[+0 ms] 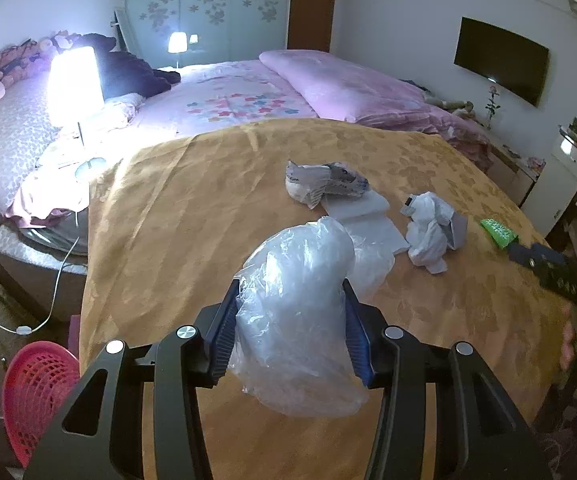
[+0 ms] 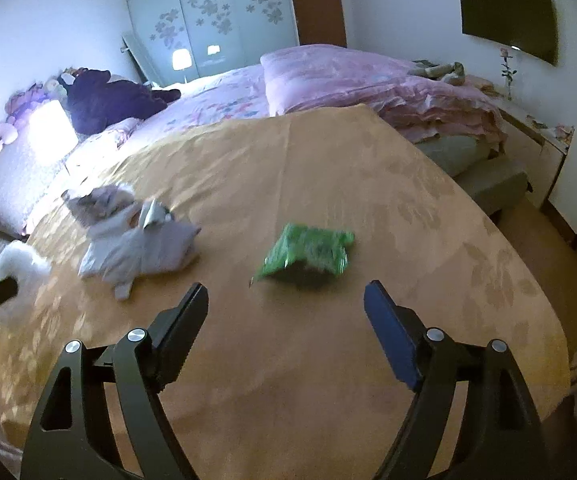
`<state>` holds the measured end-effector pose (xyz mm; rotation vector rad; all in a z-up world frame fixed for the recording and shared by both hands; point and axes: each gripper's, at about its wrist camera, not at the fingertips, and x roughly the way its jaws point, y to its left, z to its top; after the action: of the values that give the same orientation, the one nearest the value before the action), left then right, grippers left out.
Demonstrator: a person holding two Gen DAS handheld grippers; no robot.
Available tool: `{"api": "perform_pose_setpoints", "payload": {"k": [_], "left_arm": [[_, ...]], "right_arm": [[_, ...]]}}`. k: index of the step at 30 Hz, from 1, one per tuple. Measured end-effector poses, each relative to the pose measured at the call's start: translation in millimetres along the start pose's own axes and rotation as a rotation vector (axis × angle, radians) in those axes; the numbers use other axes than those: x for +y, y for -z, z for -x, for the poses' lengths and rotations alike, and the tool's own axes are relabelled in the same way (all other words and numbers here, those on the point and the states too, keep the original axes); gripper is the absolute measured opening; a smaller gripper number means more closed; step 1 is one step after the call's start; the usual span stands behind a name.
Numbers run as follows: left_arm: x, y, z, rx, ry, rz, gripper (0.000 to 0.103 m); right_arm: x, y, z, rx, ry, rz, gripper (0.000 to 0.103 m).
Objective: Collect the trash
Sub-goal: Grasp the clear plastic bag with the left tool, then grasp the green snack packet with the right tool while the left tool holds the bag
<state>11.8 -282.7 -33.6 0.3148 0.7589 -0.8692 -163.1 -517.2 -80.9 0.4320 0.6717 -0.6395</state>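
My left gripper point(image 1: 290, 300) is shut on a crumpled clear plastic bag point(image 1: 296, 320), held over the table's yellow cloth point(image 1: 168, 220). Beyond it lie a printed crumpled wrapper point(image 1: 320, 182), a flat white sheet point(image 1: 364, 216) and a white crumpled wad point(image 1: 432, 232). My right gripper point(image 2: 286, 304) stands open with nothing between its fingers; a green snack packet point(image 2: 308, 254) lies on the cloth just ahead of it. To its left sits the white crumpled wad point(image 2: 140, 248), with the printed wrapper point(image 2: 100, 202) behind it. The green packet point(image 1: 498, 232) also shows at the right edge of the left wrist view, by the right gripper's dark body point(image 1: 560, 276).
A red mesh basket point(image 1: 36, 392) stands on the floor below the table's left edge. A lit lamp point(image 1: 74, 84) and a bed point(image 1: 248, 96) with pink bedding lie behind the table. A dark screen point(image 1: 500, 60) hangs on the right wall, above low white cabinets point(image 2: 548, 152).
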Motion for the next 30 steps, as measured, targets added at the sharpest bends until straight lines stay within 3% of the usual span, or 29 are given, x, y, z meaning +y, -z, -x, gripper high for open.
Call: {"api": "perform_pose_setpoints", "payload": {"k": [10, 20, 30], "left_arm": [[4, 4, 2, 0.001, -0.007, 0.010, 0.045], [12, 14, 3, 0.012, -0.018, 0.032, 0.045], [20, 22, 11, 0.012, -0.029, 0.045, 0.045]], "right_arm": [[-12, -18, -33, 0.058, 0.006, -0.033, 0.077], [-6, -16, -36, 0.059, 0.011, 0.010, 0.042], [5, -4, -18, 0.031, 0.000, 0.045, 0.037]]}}
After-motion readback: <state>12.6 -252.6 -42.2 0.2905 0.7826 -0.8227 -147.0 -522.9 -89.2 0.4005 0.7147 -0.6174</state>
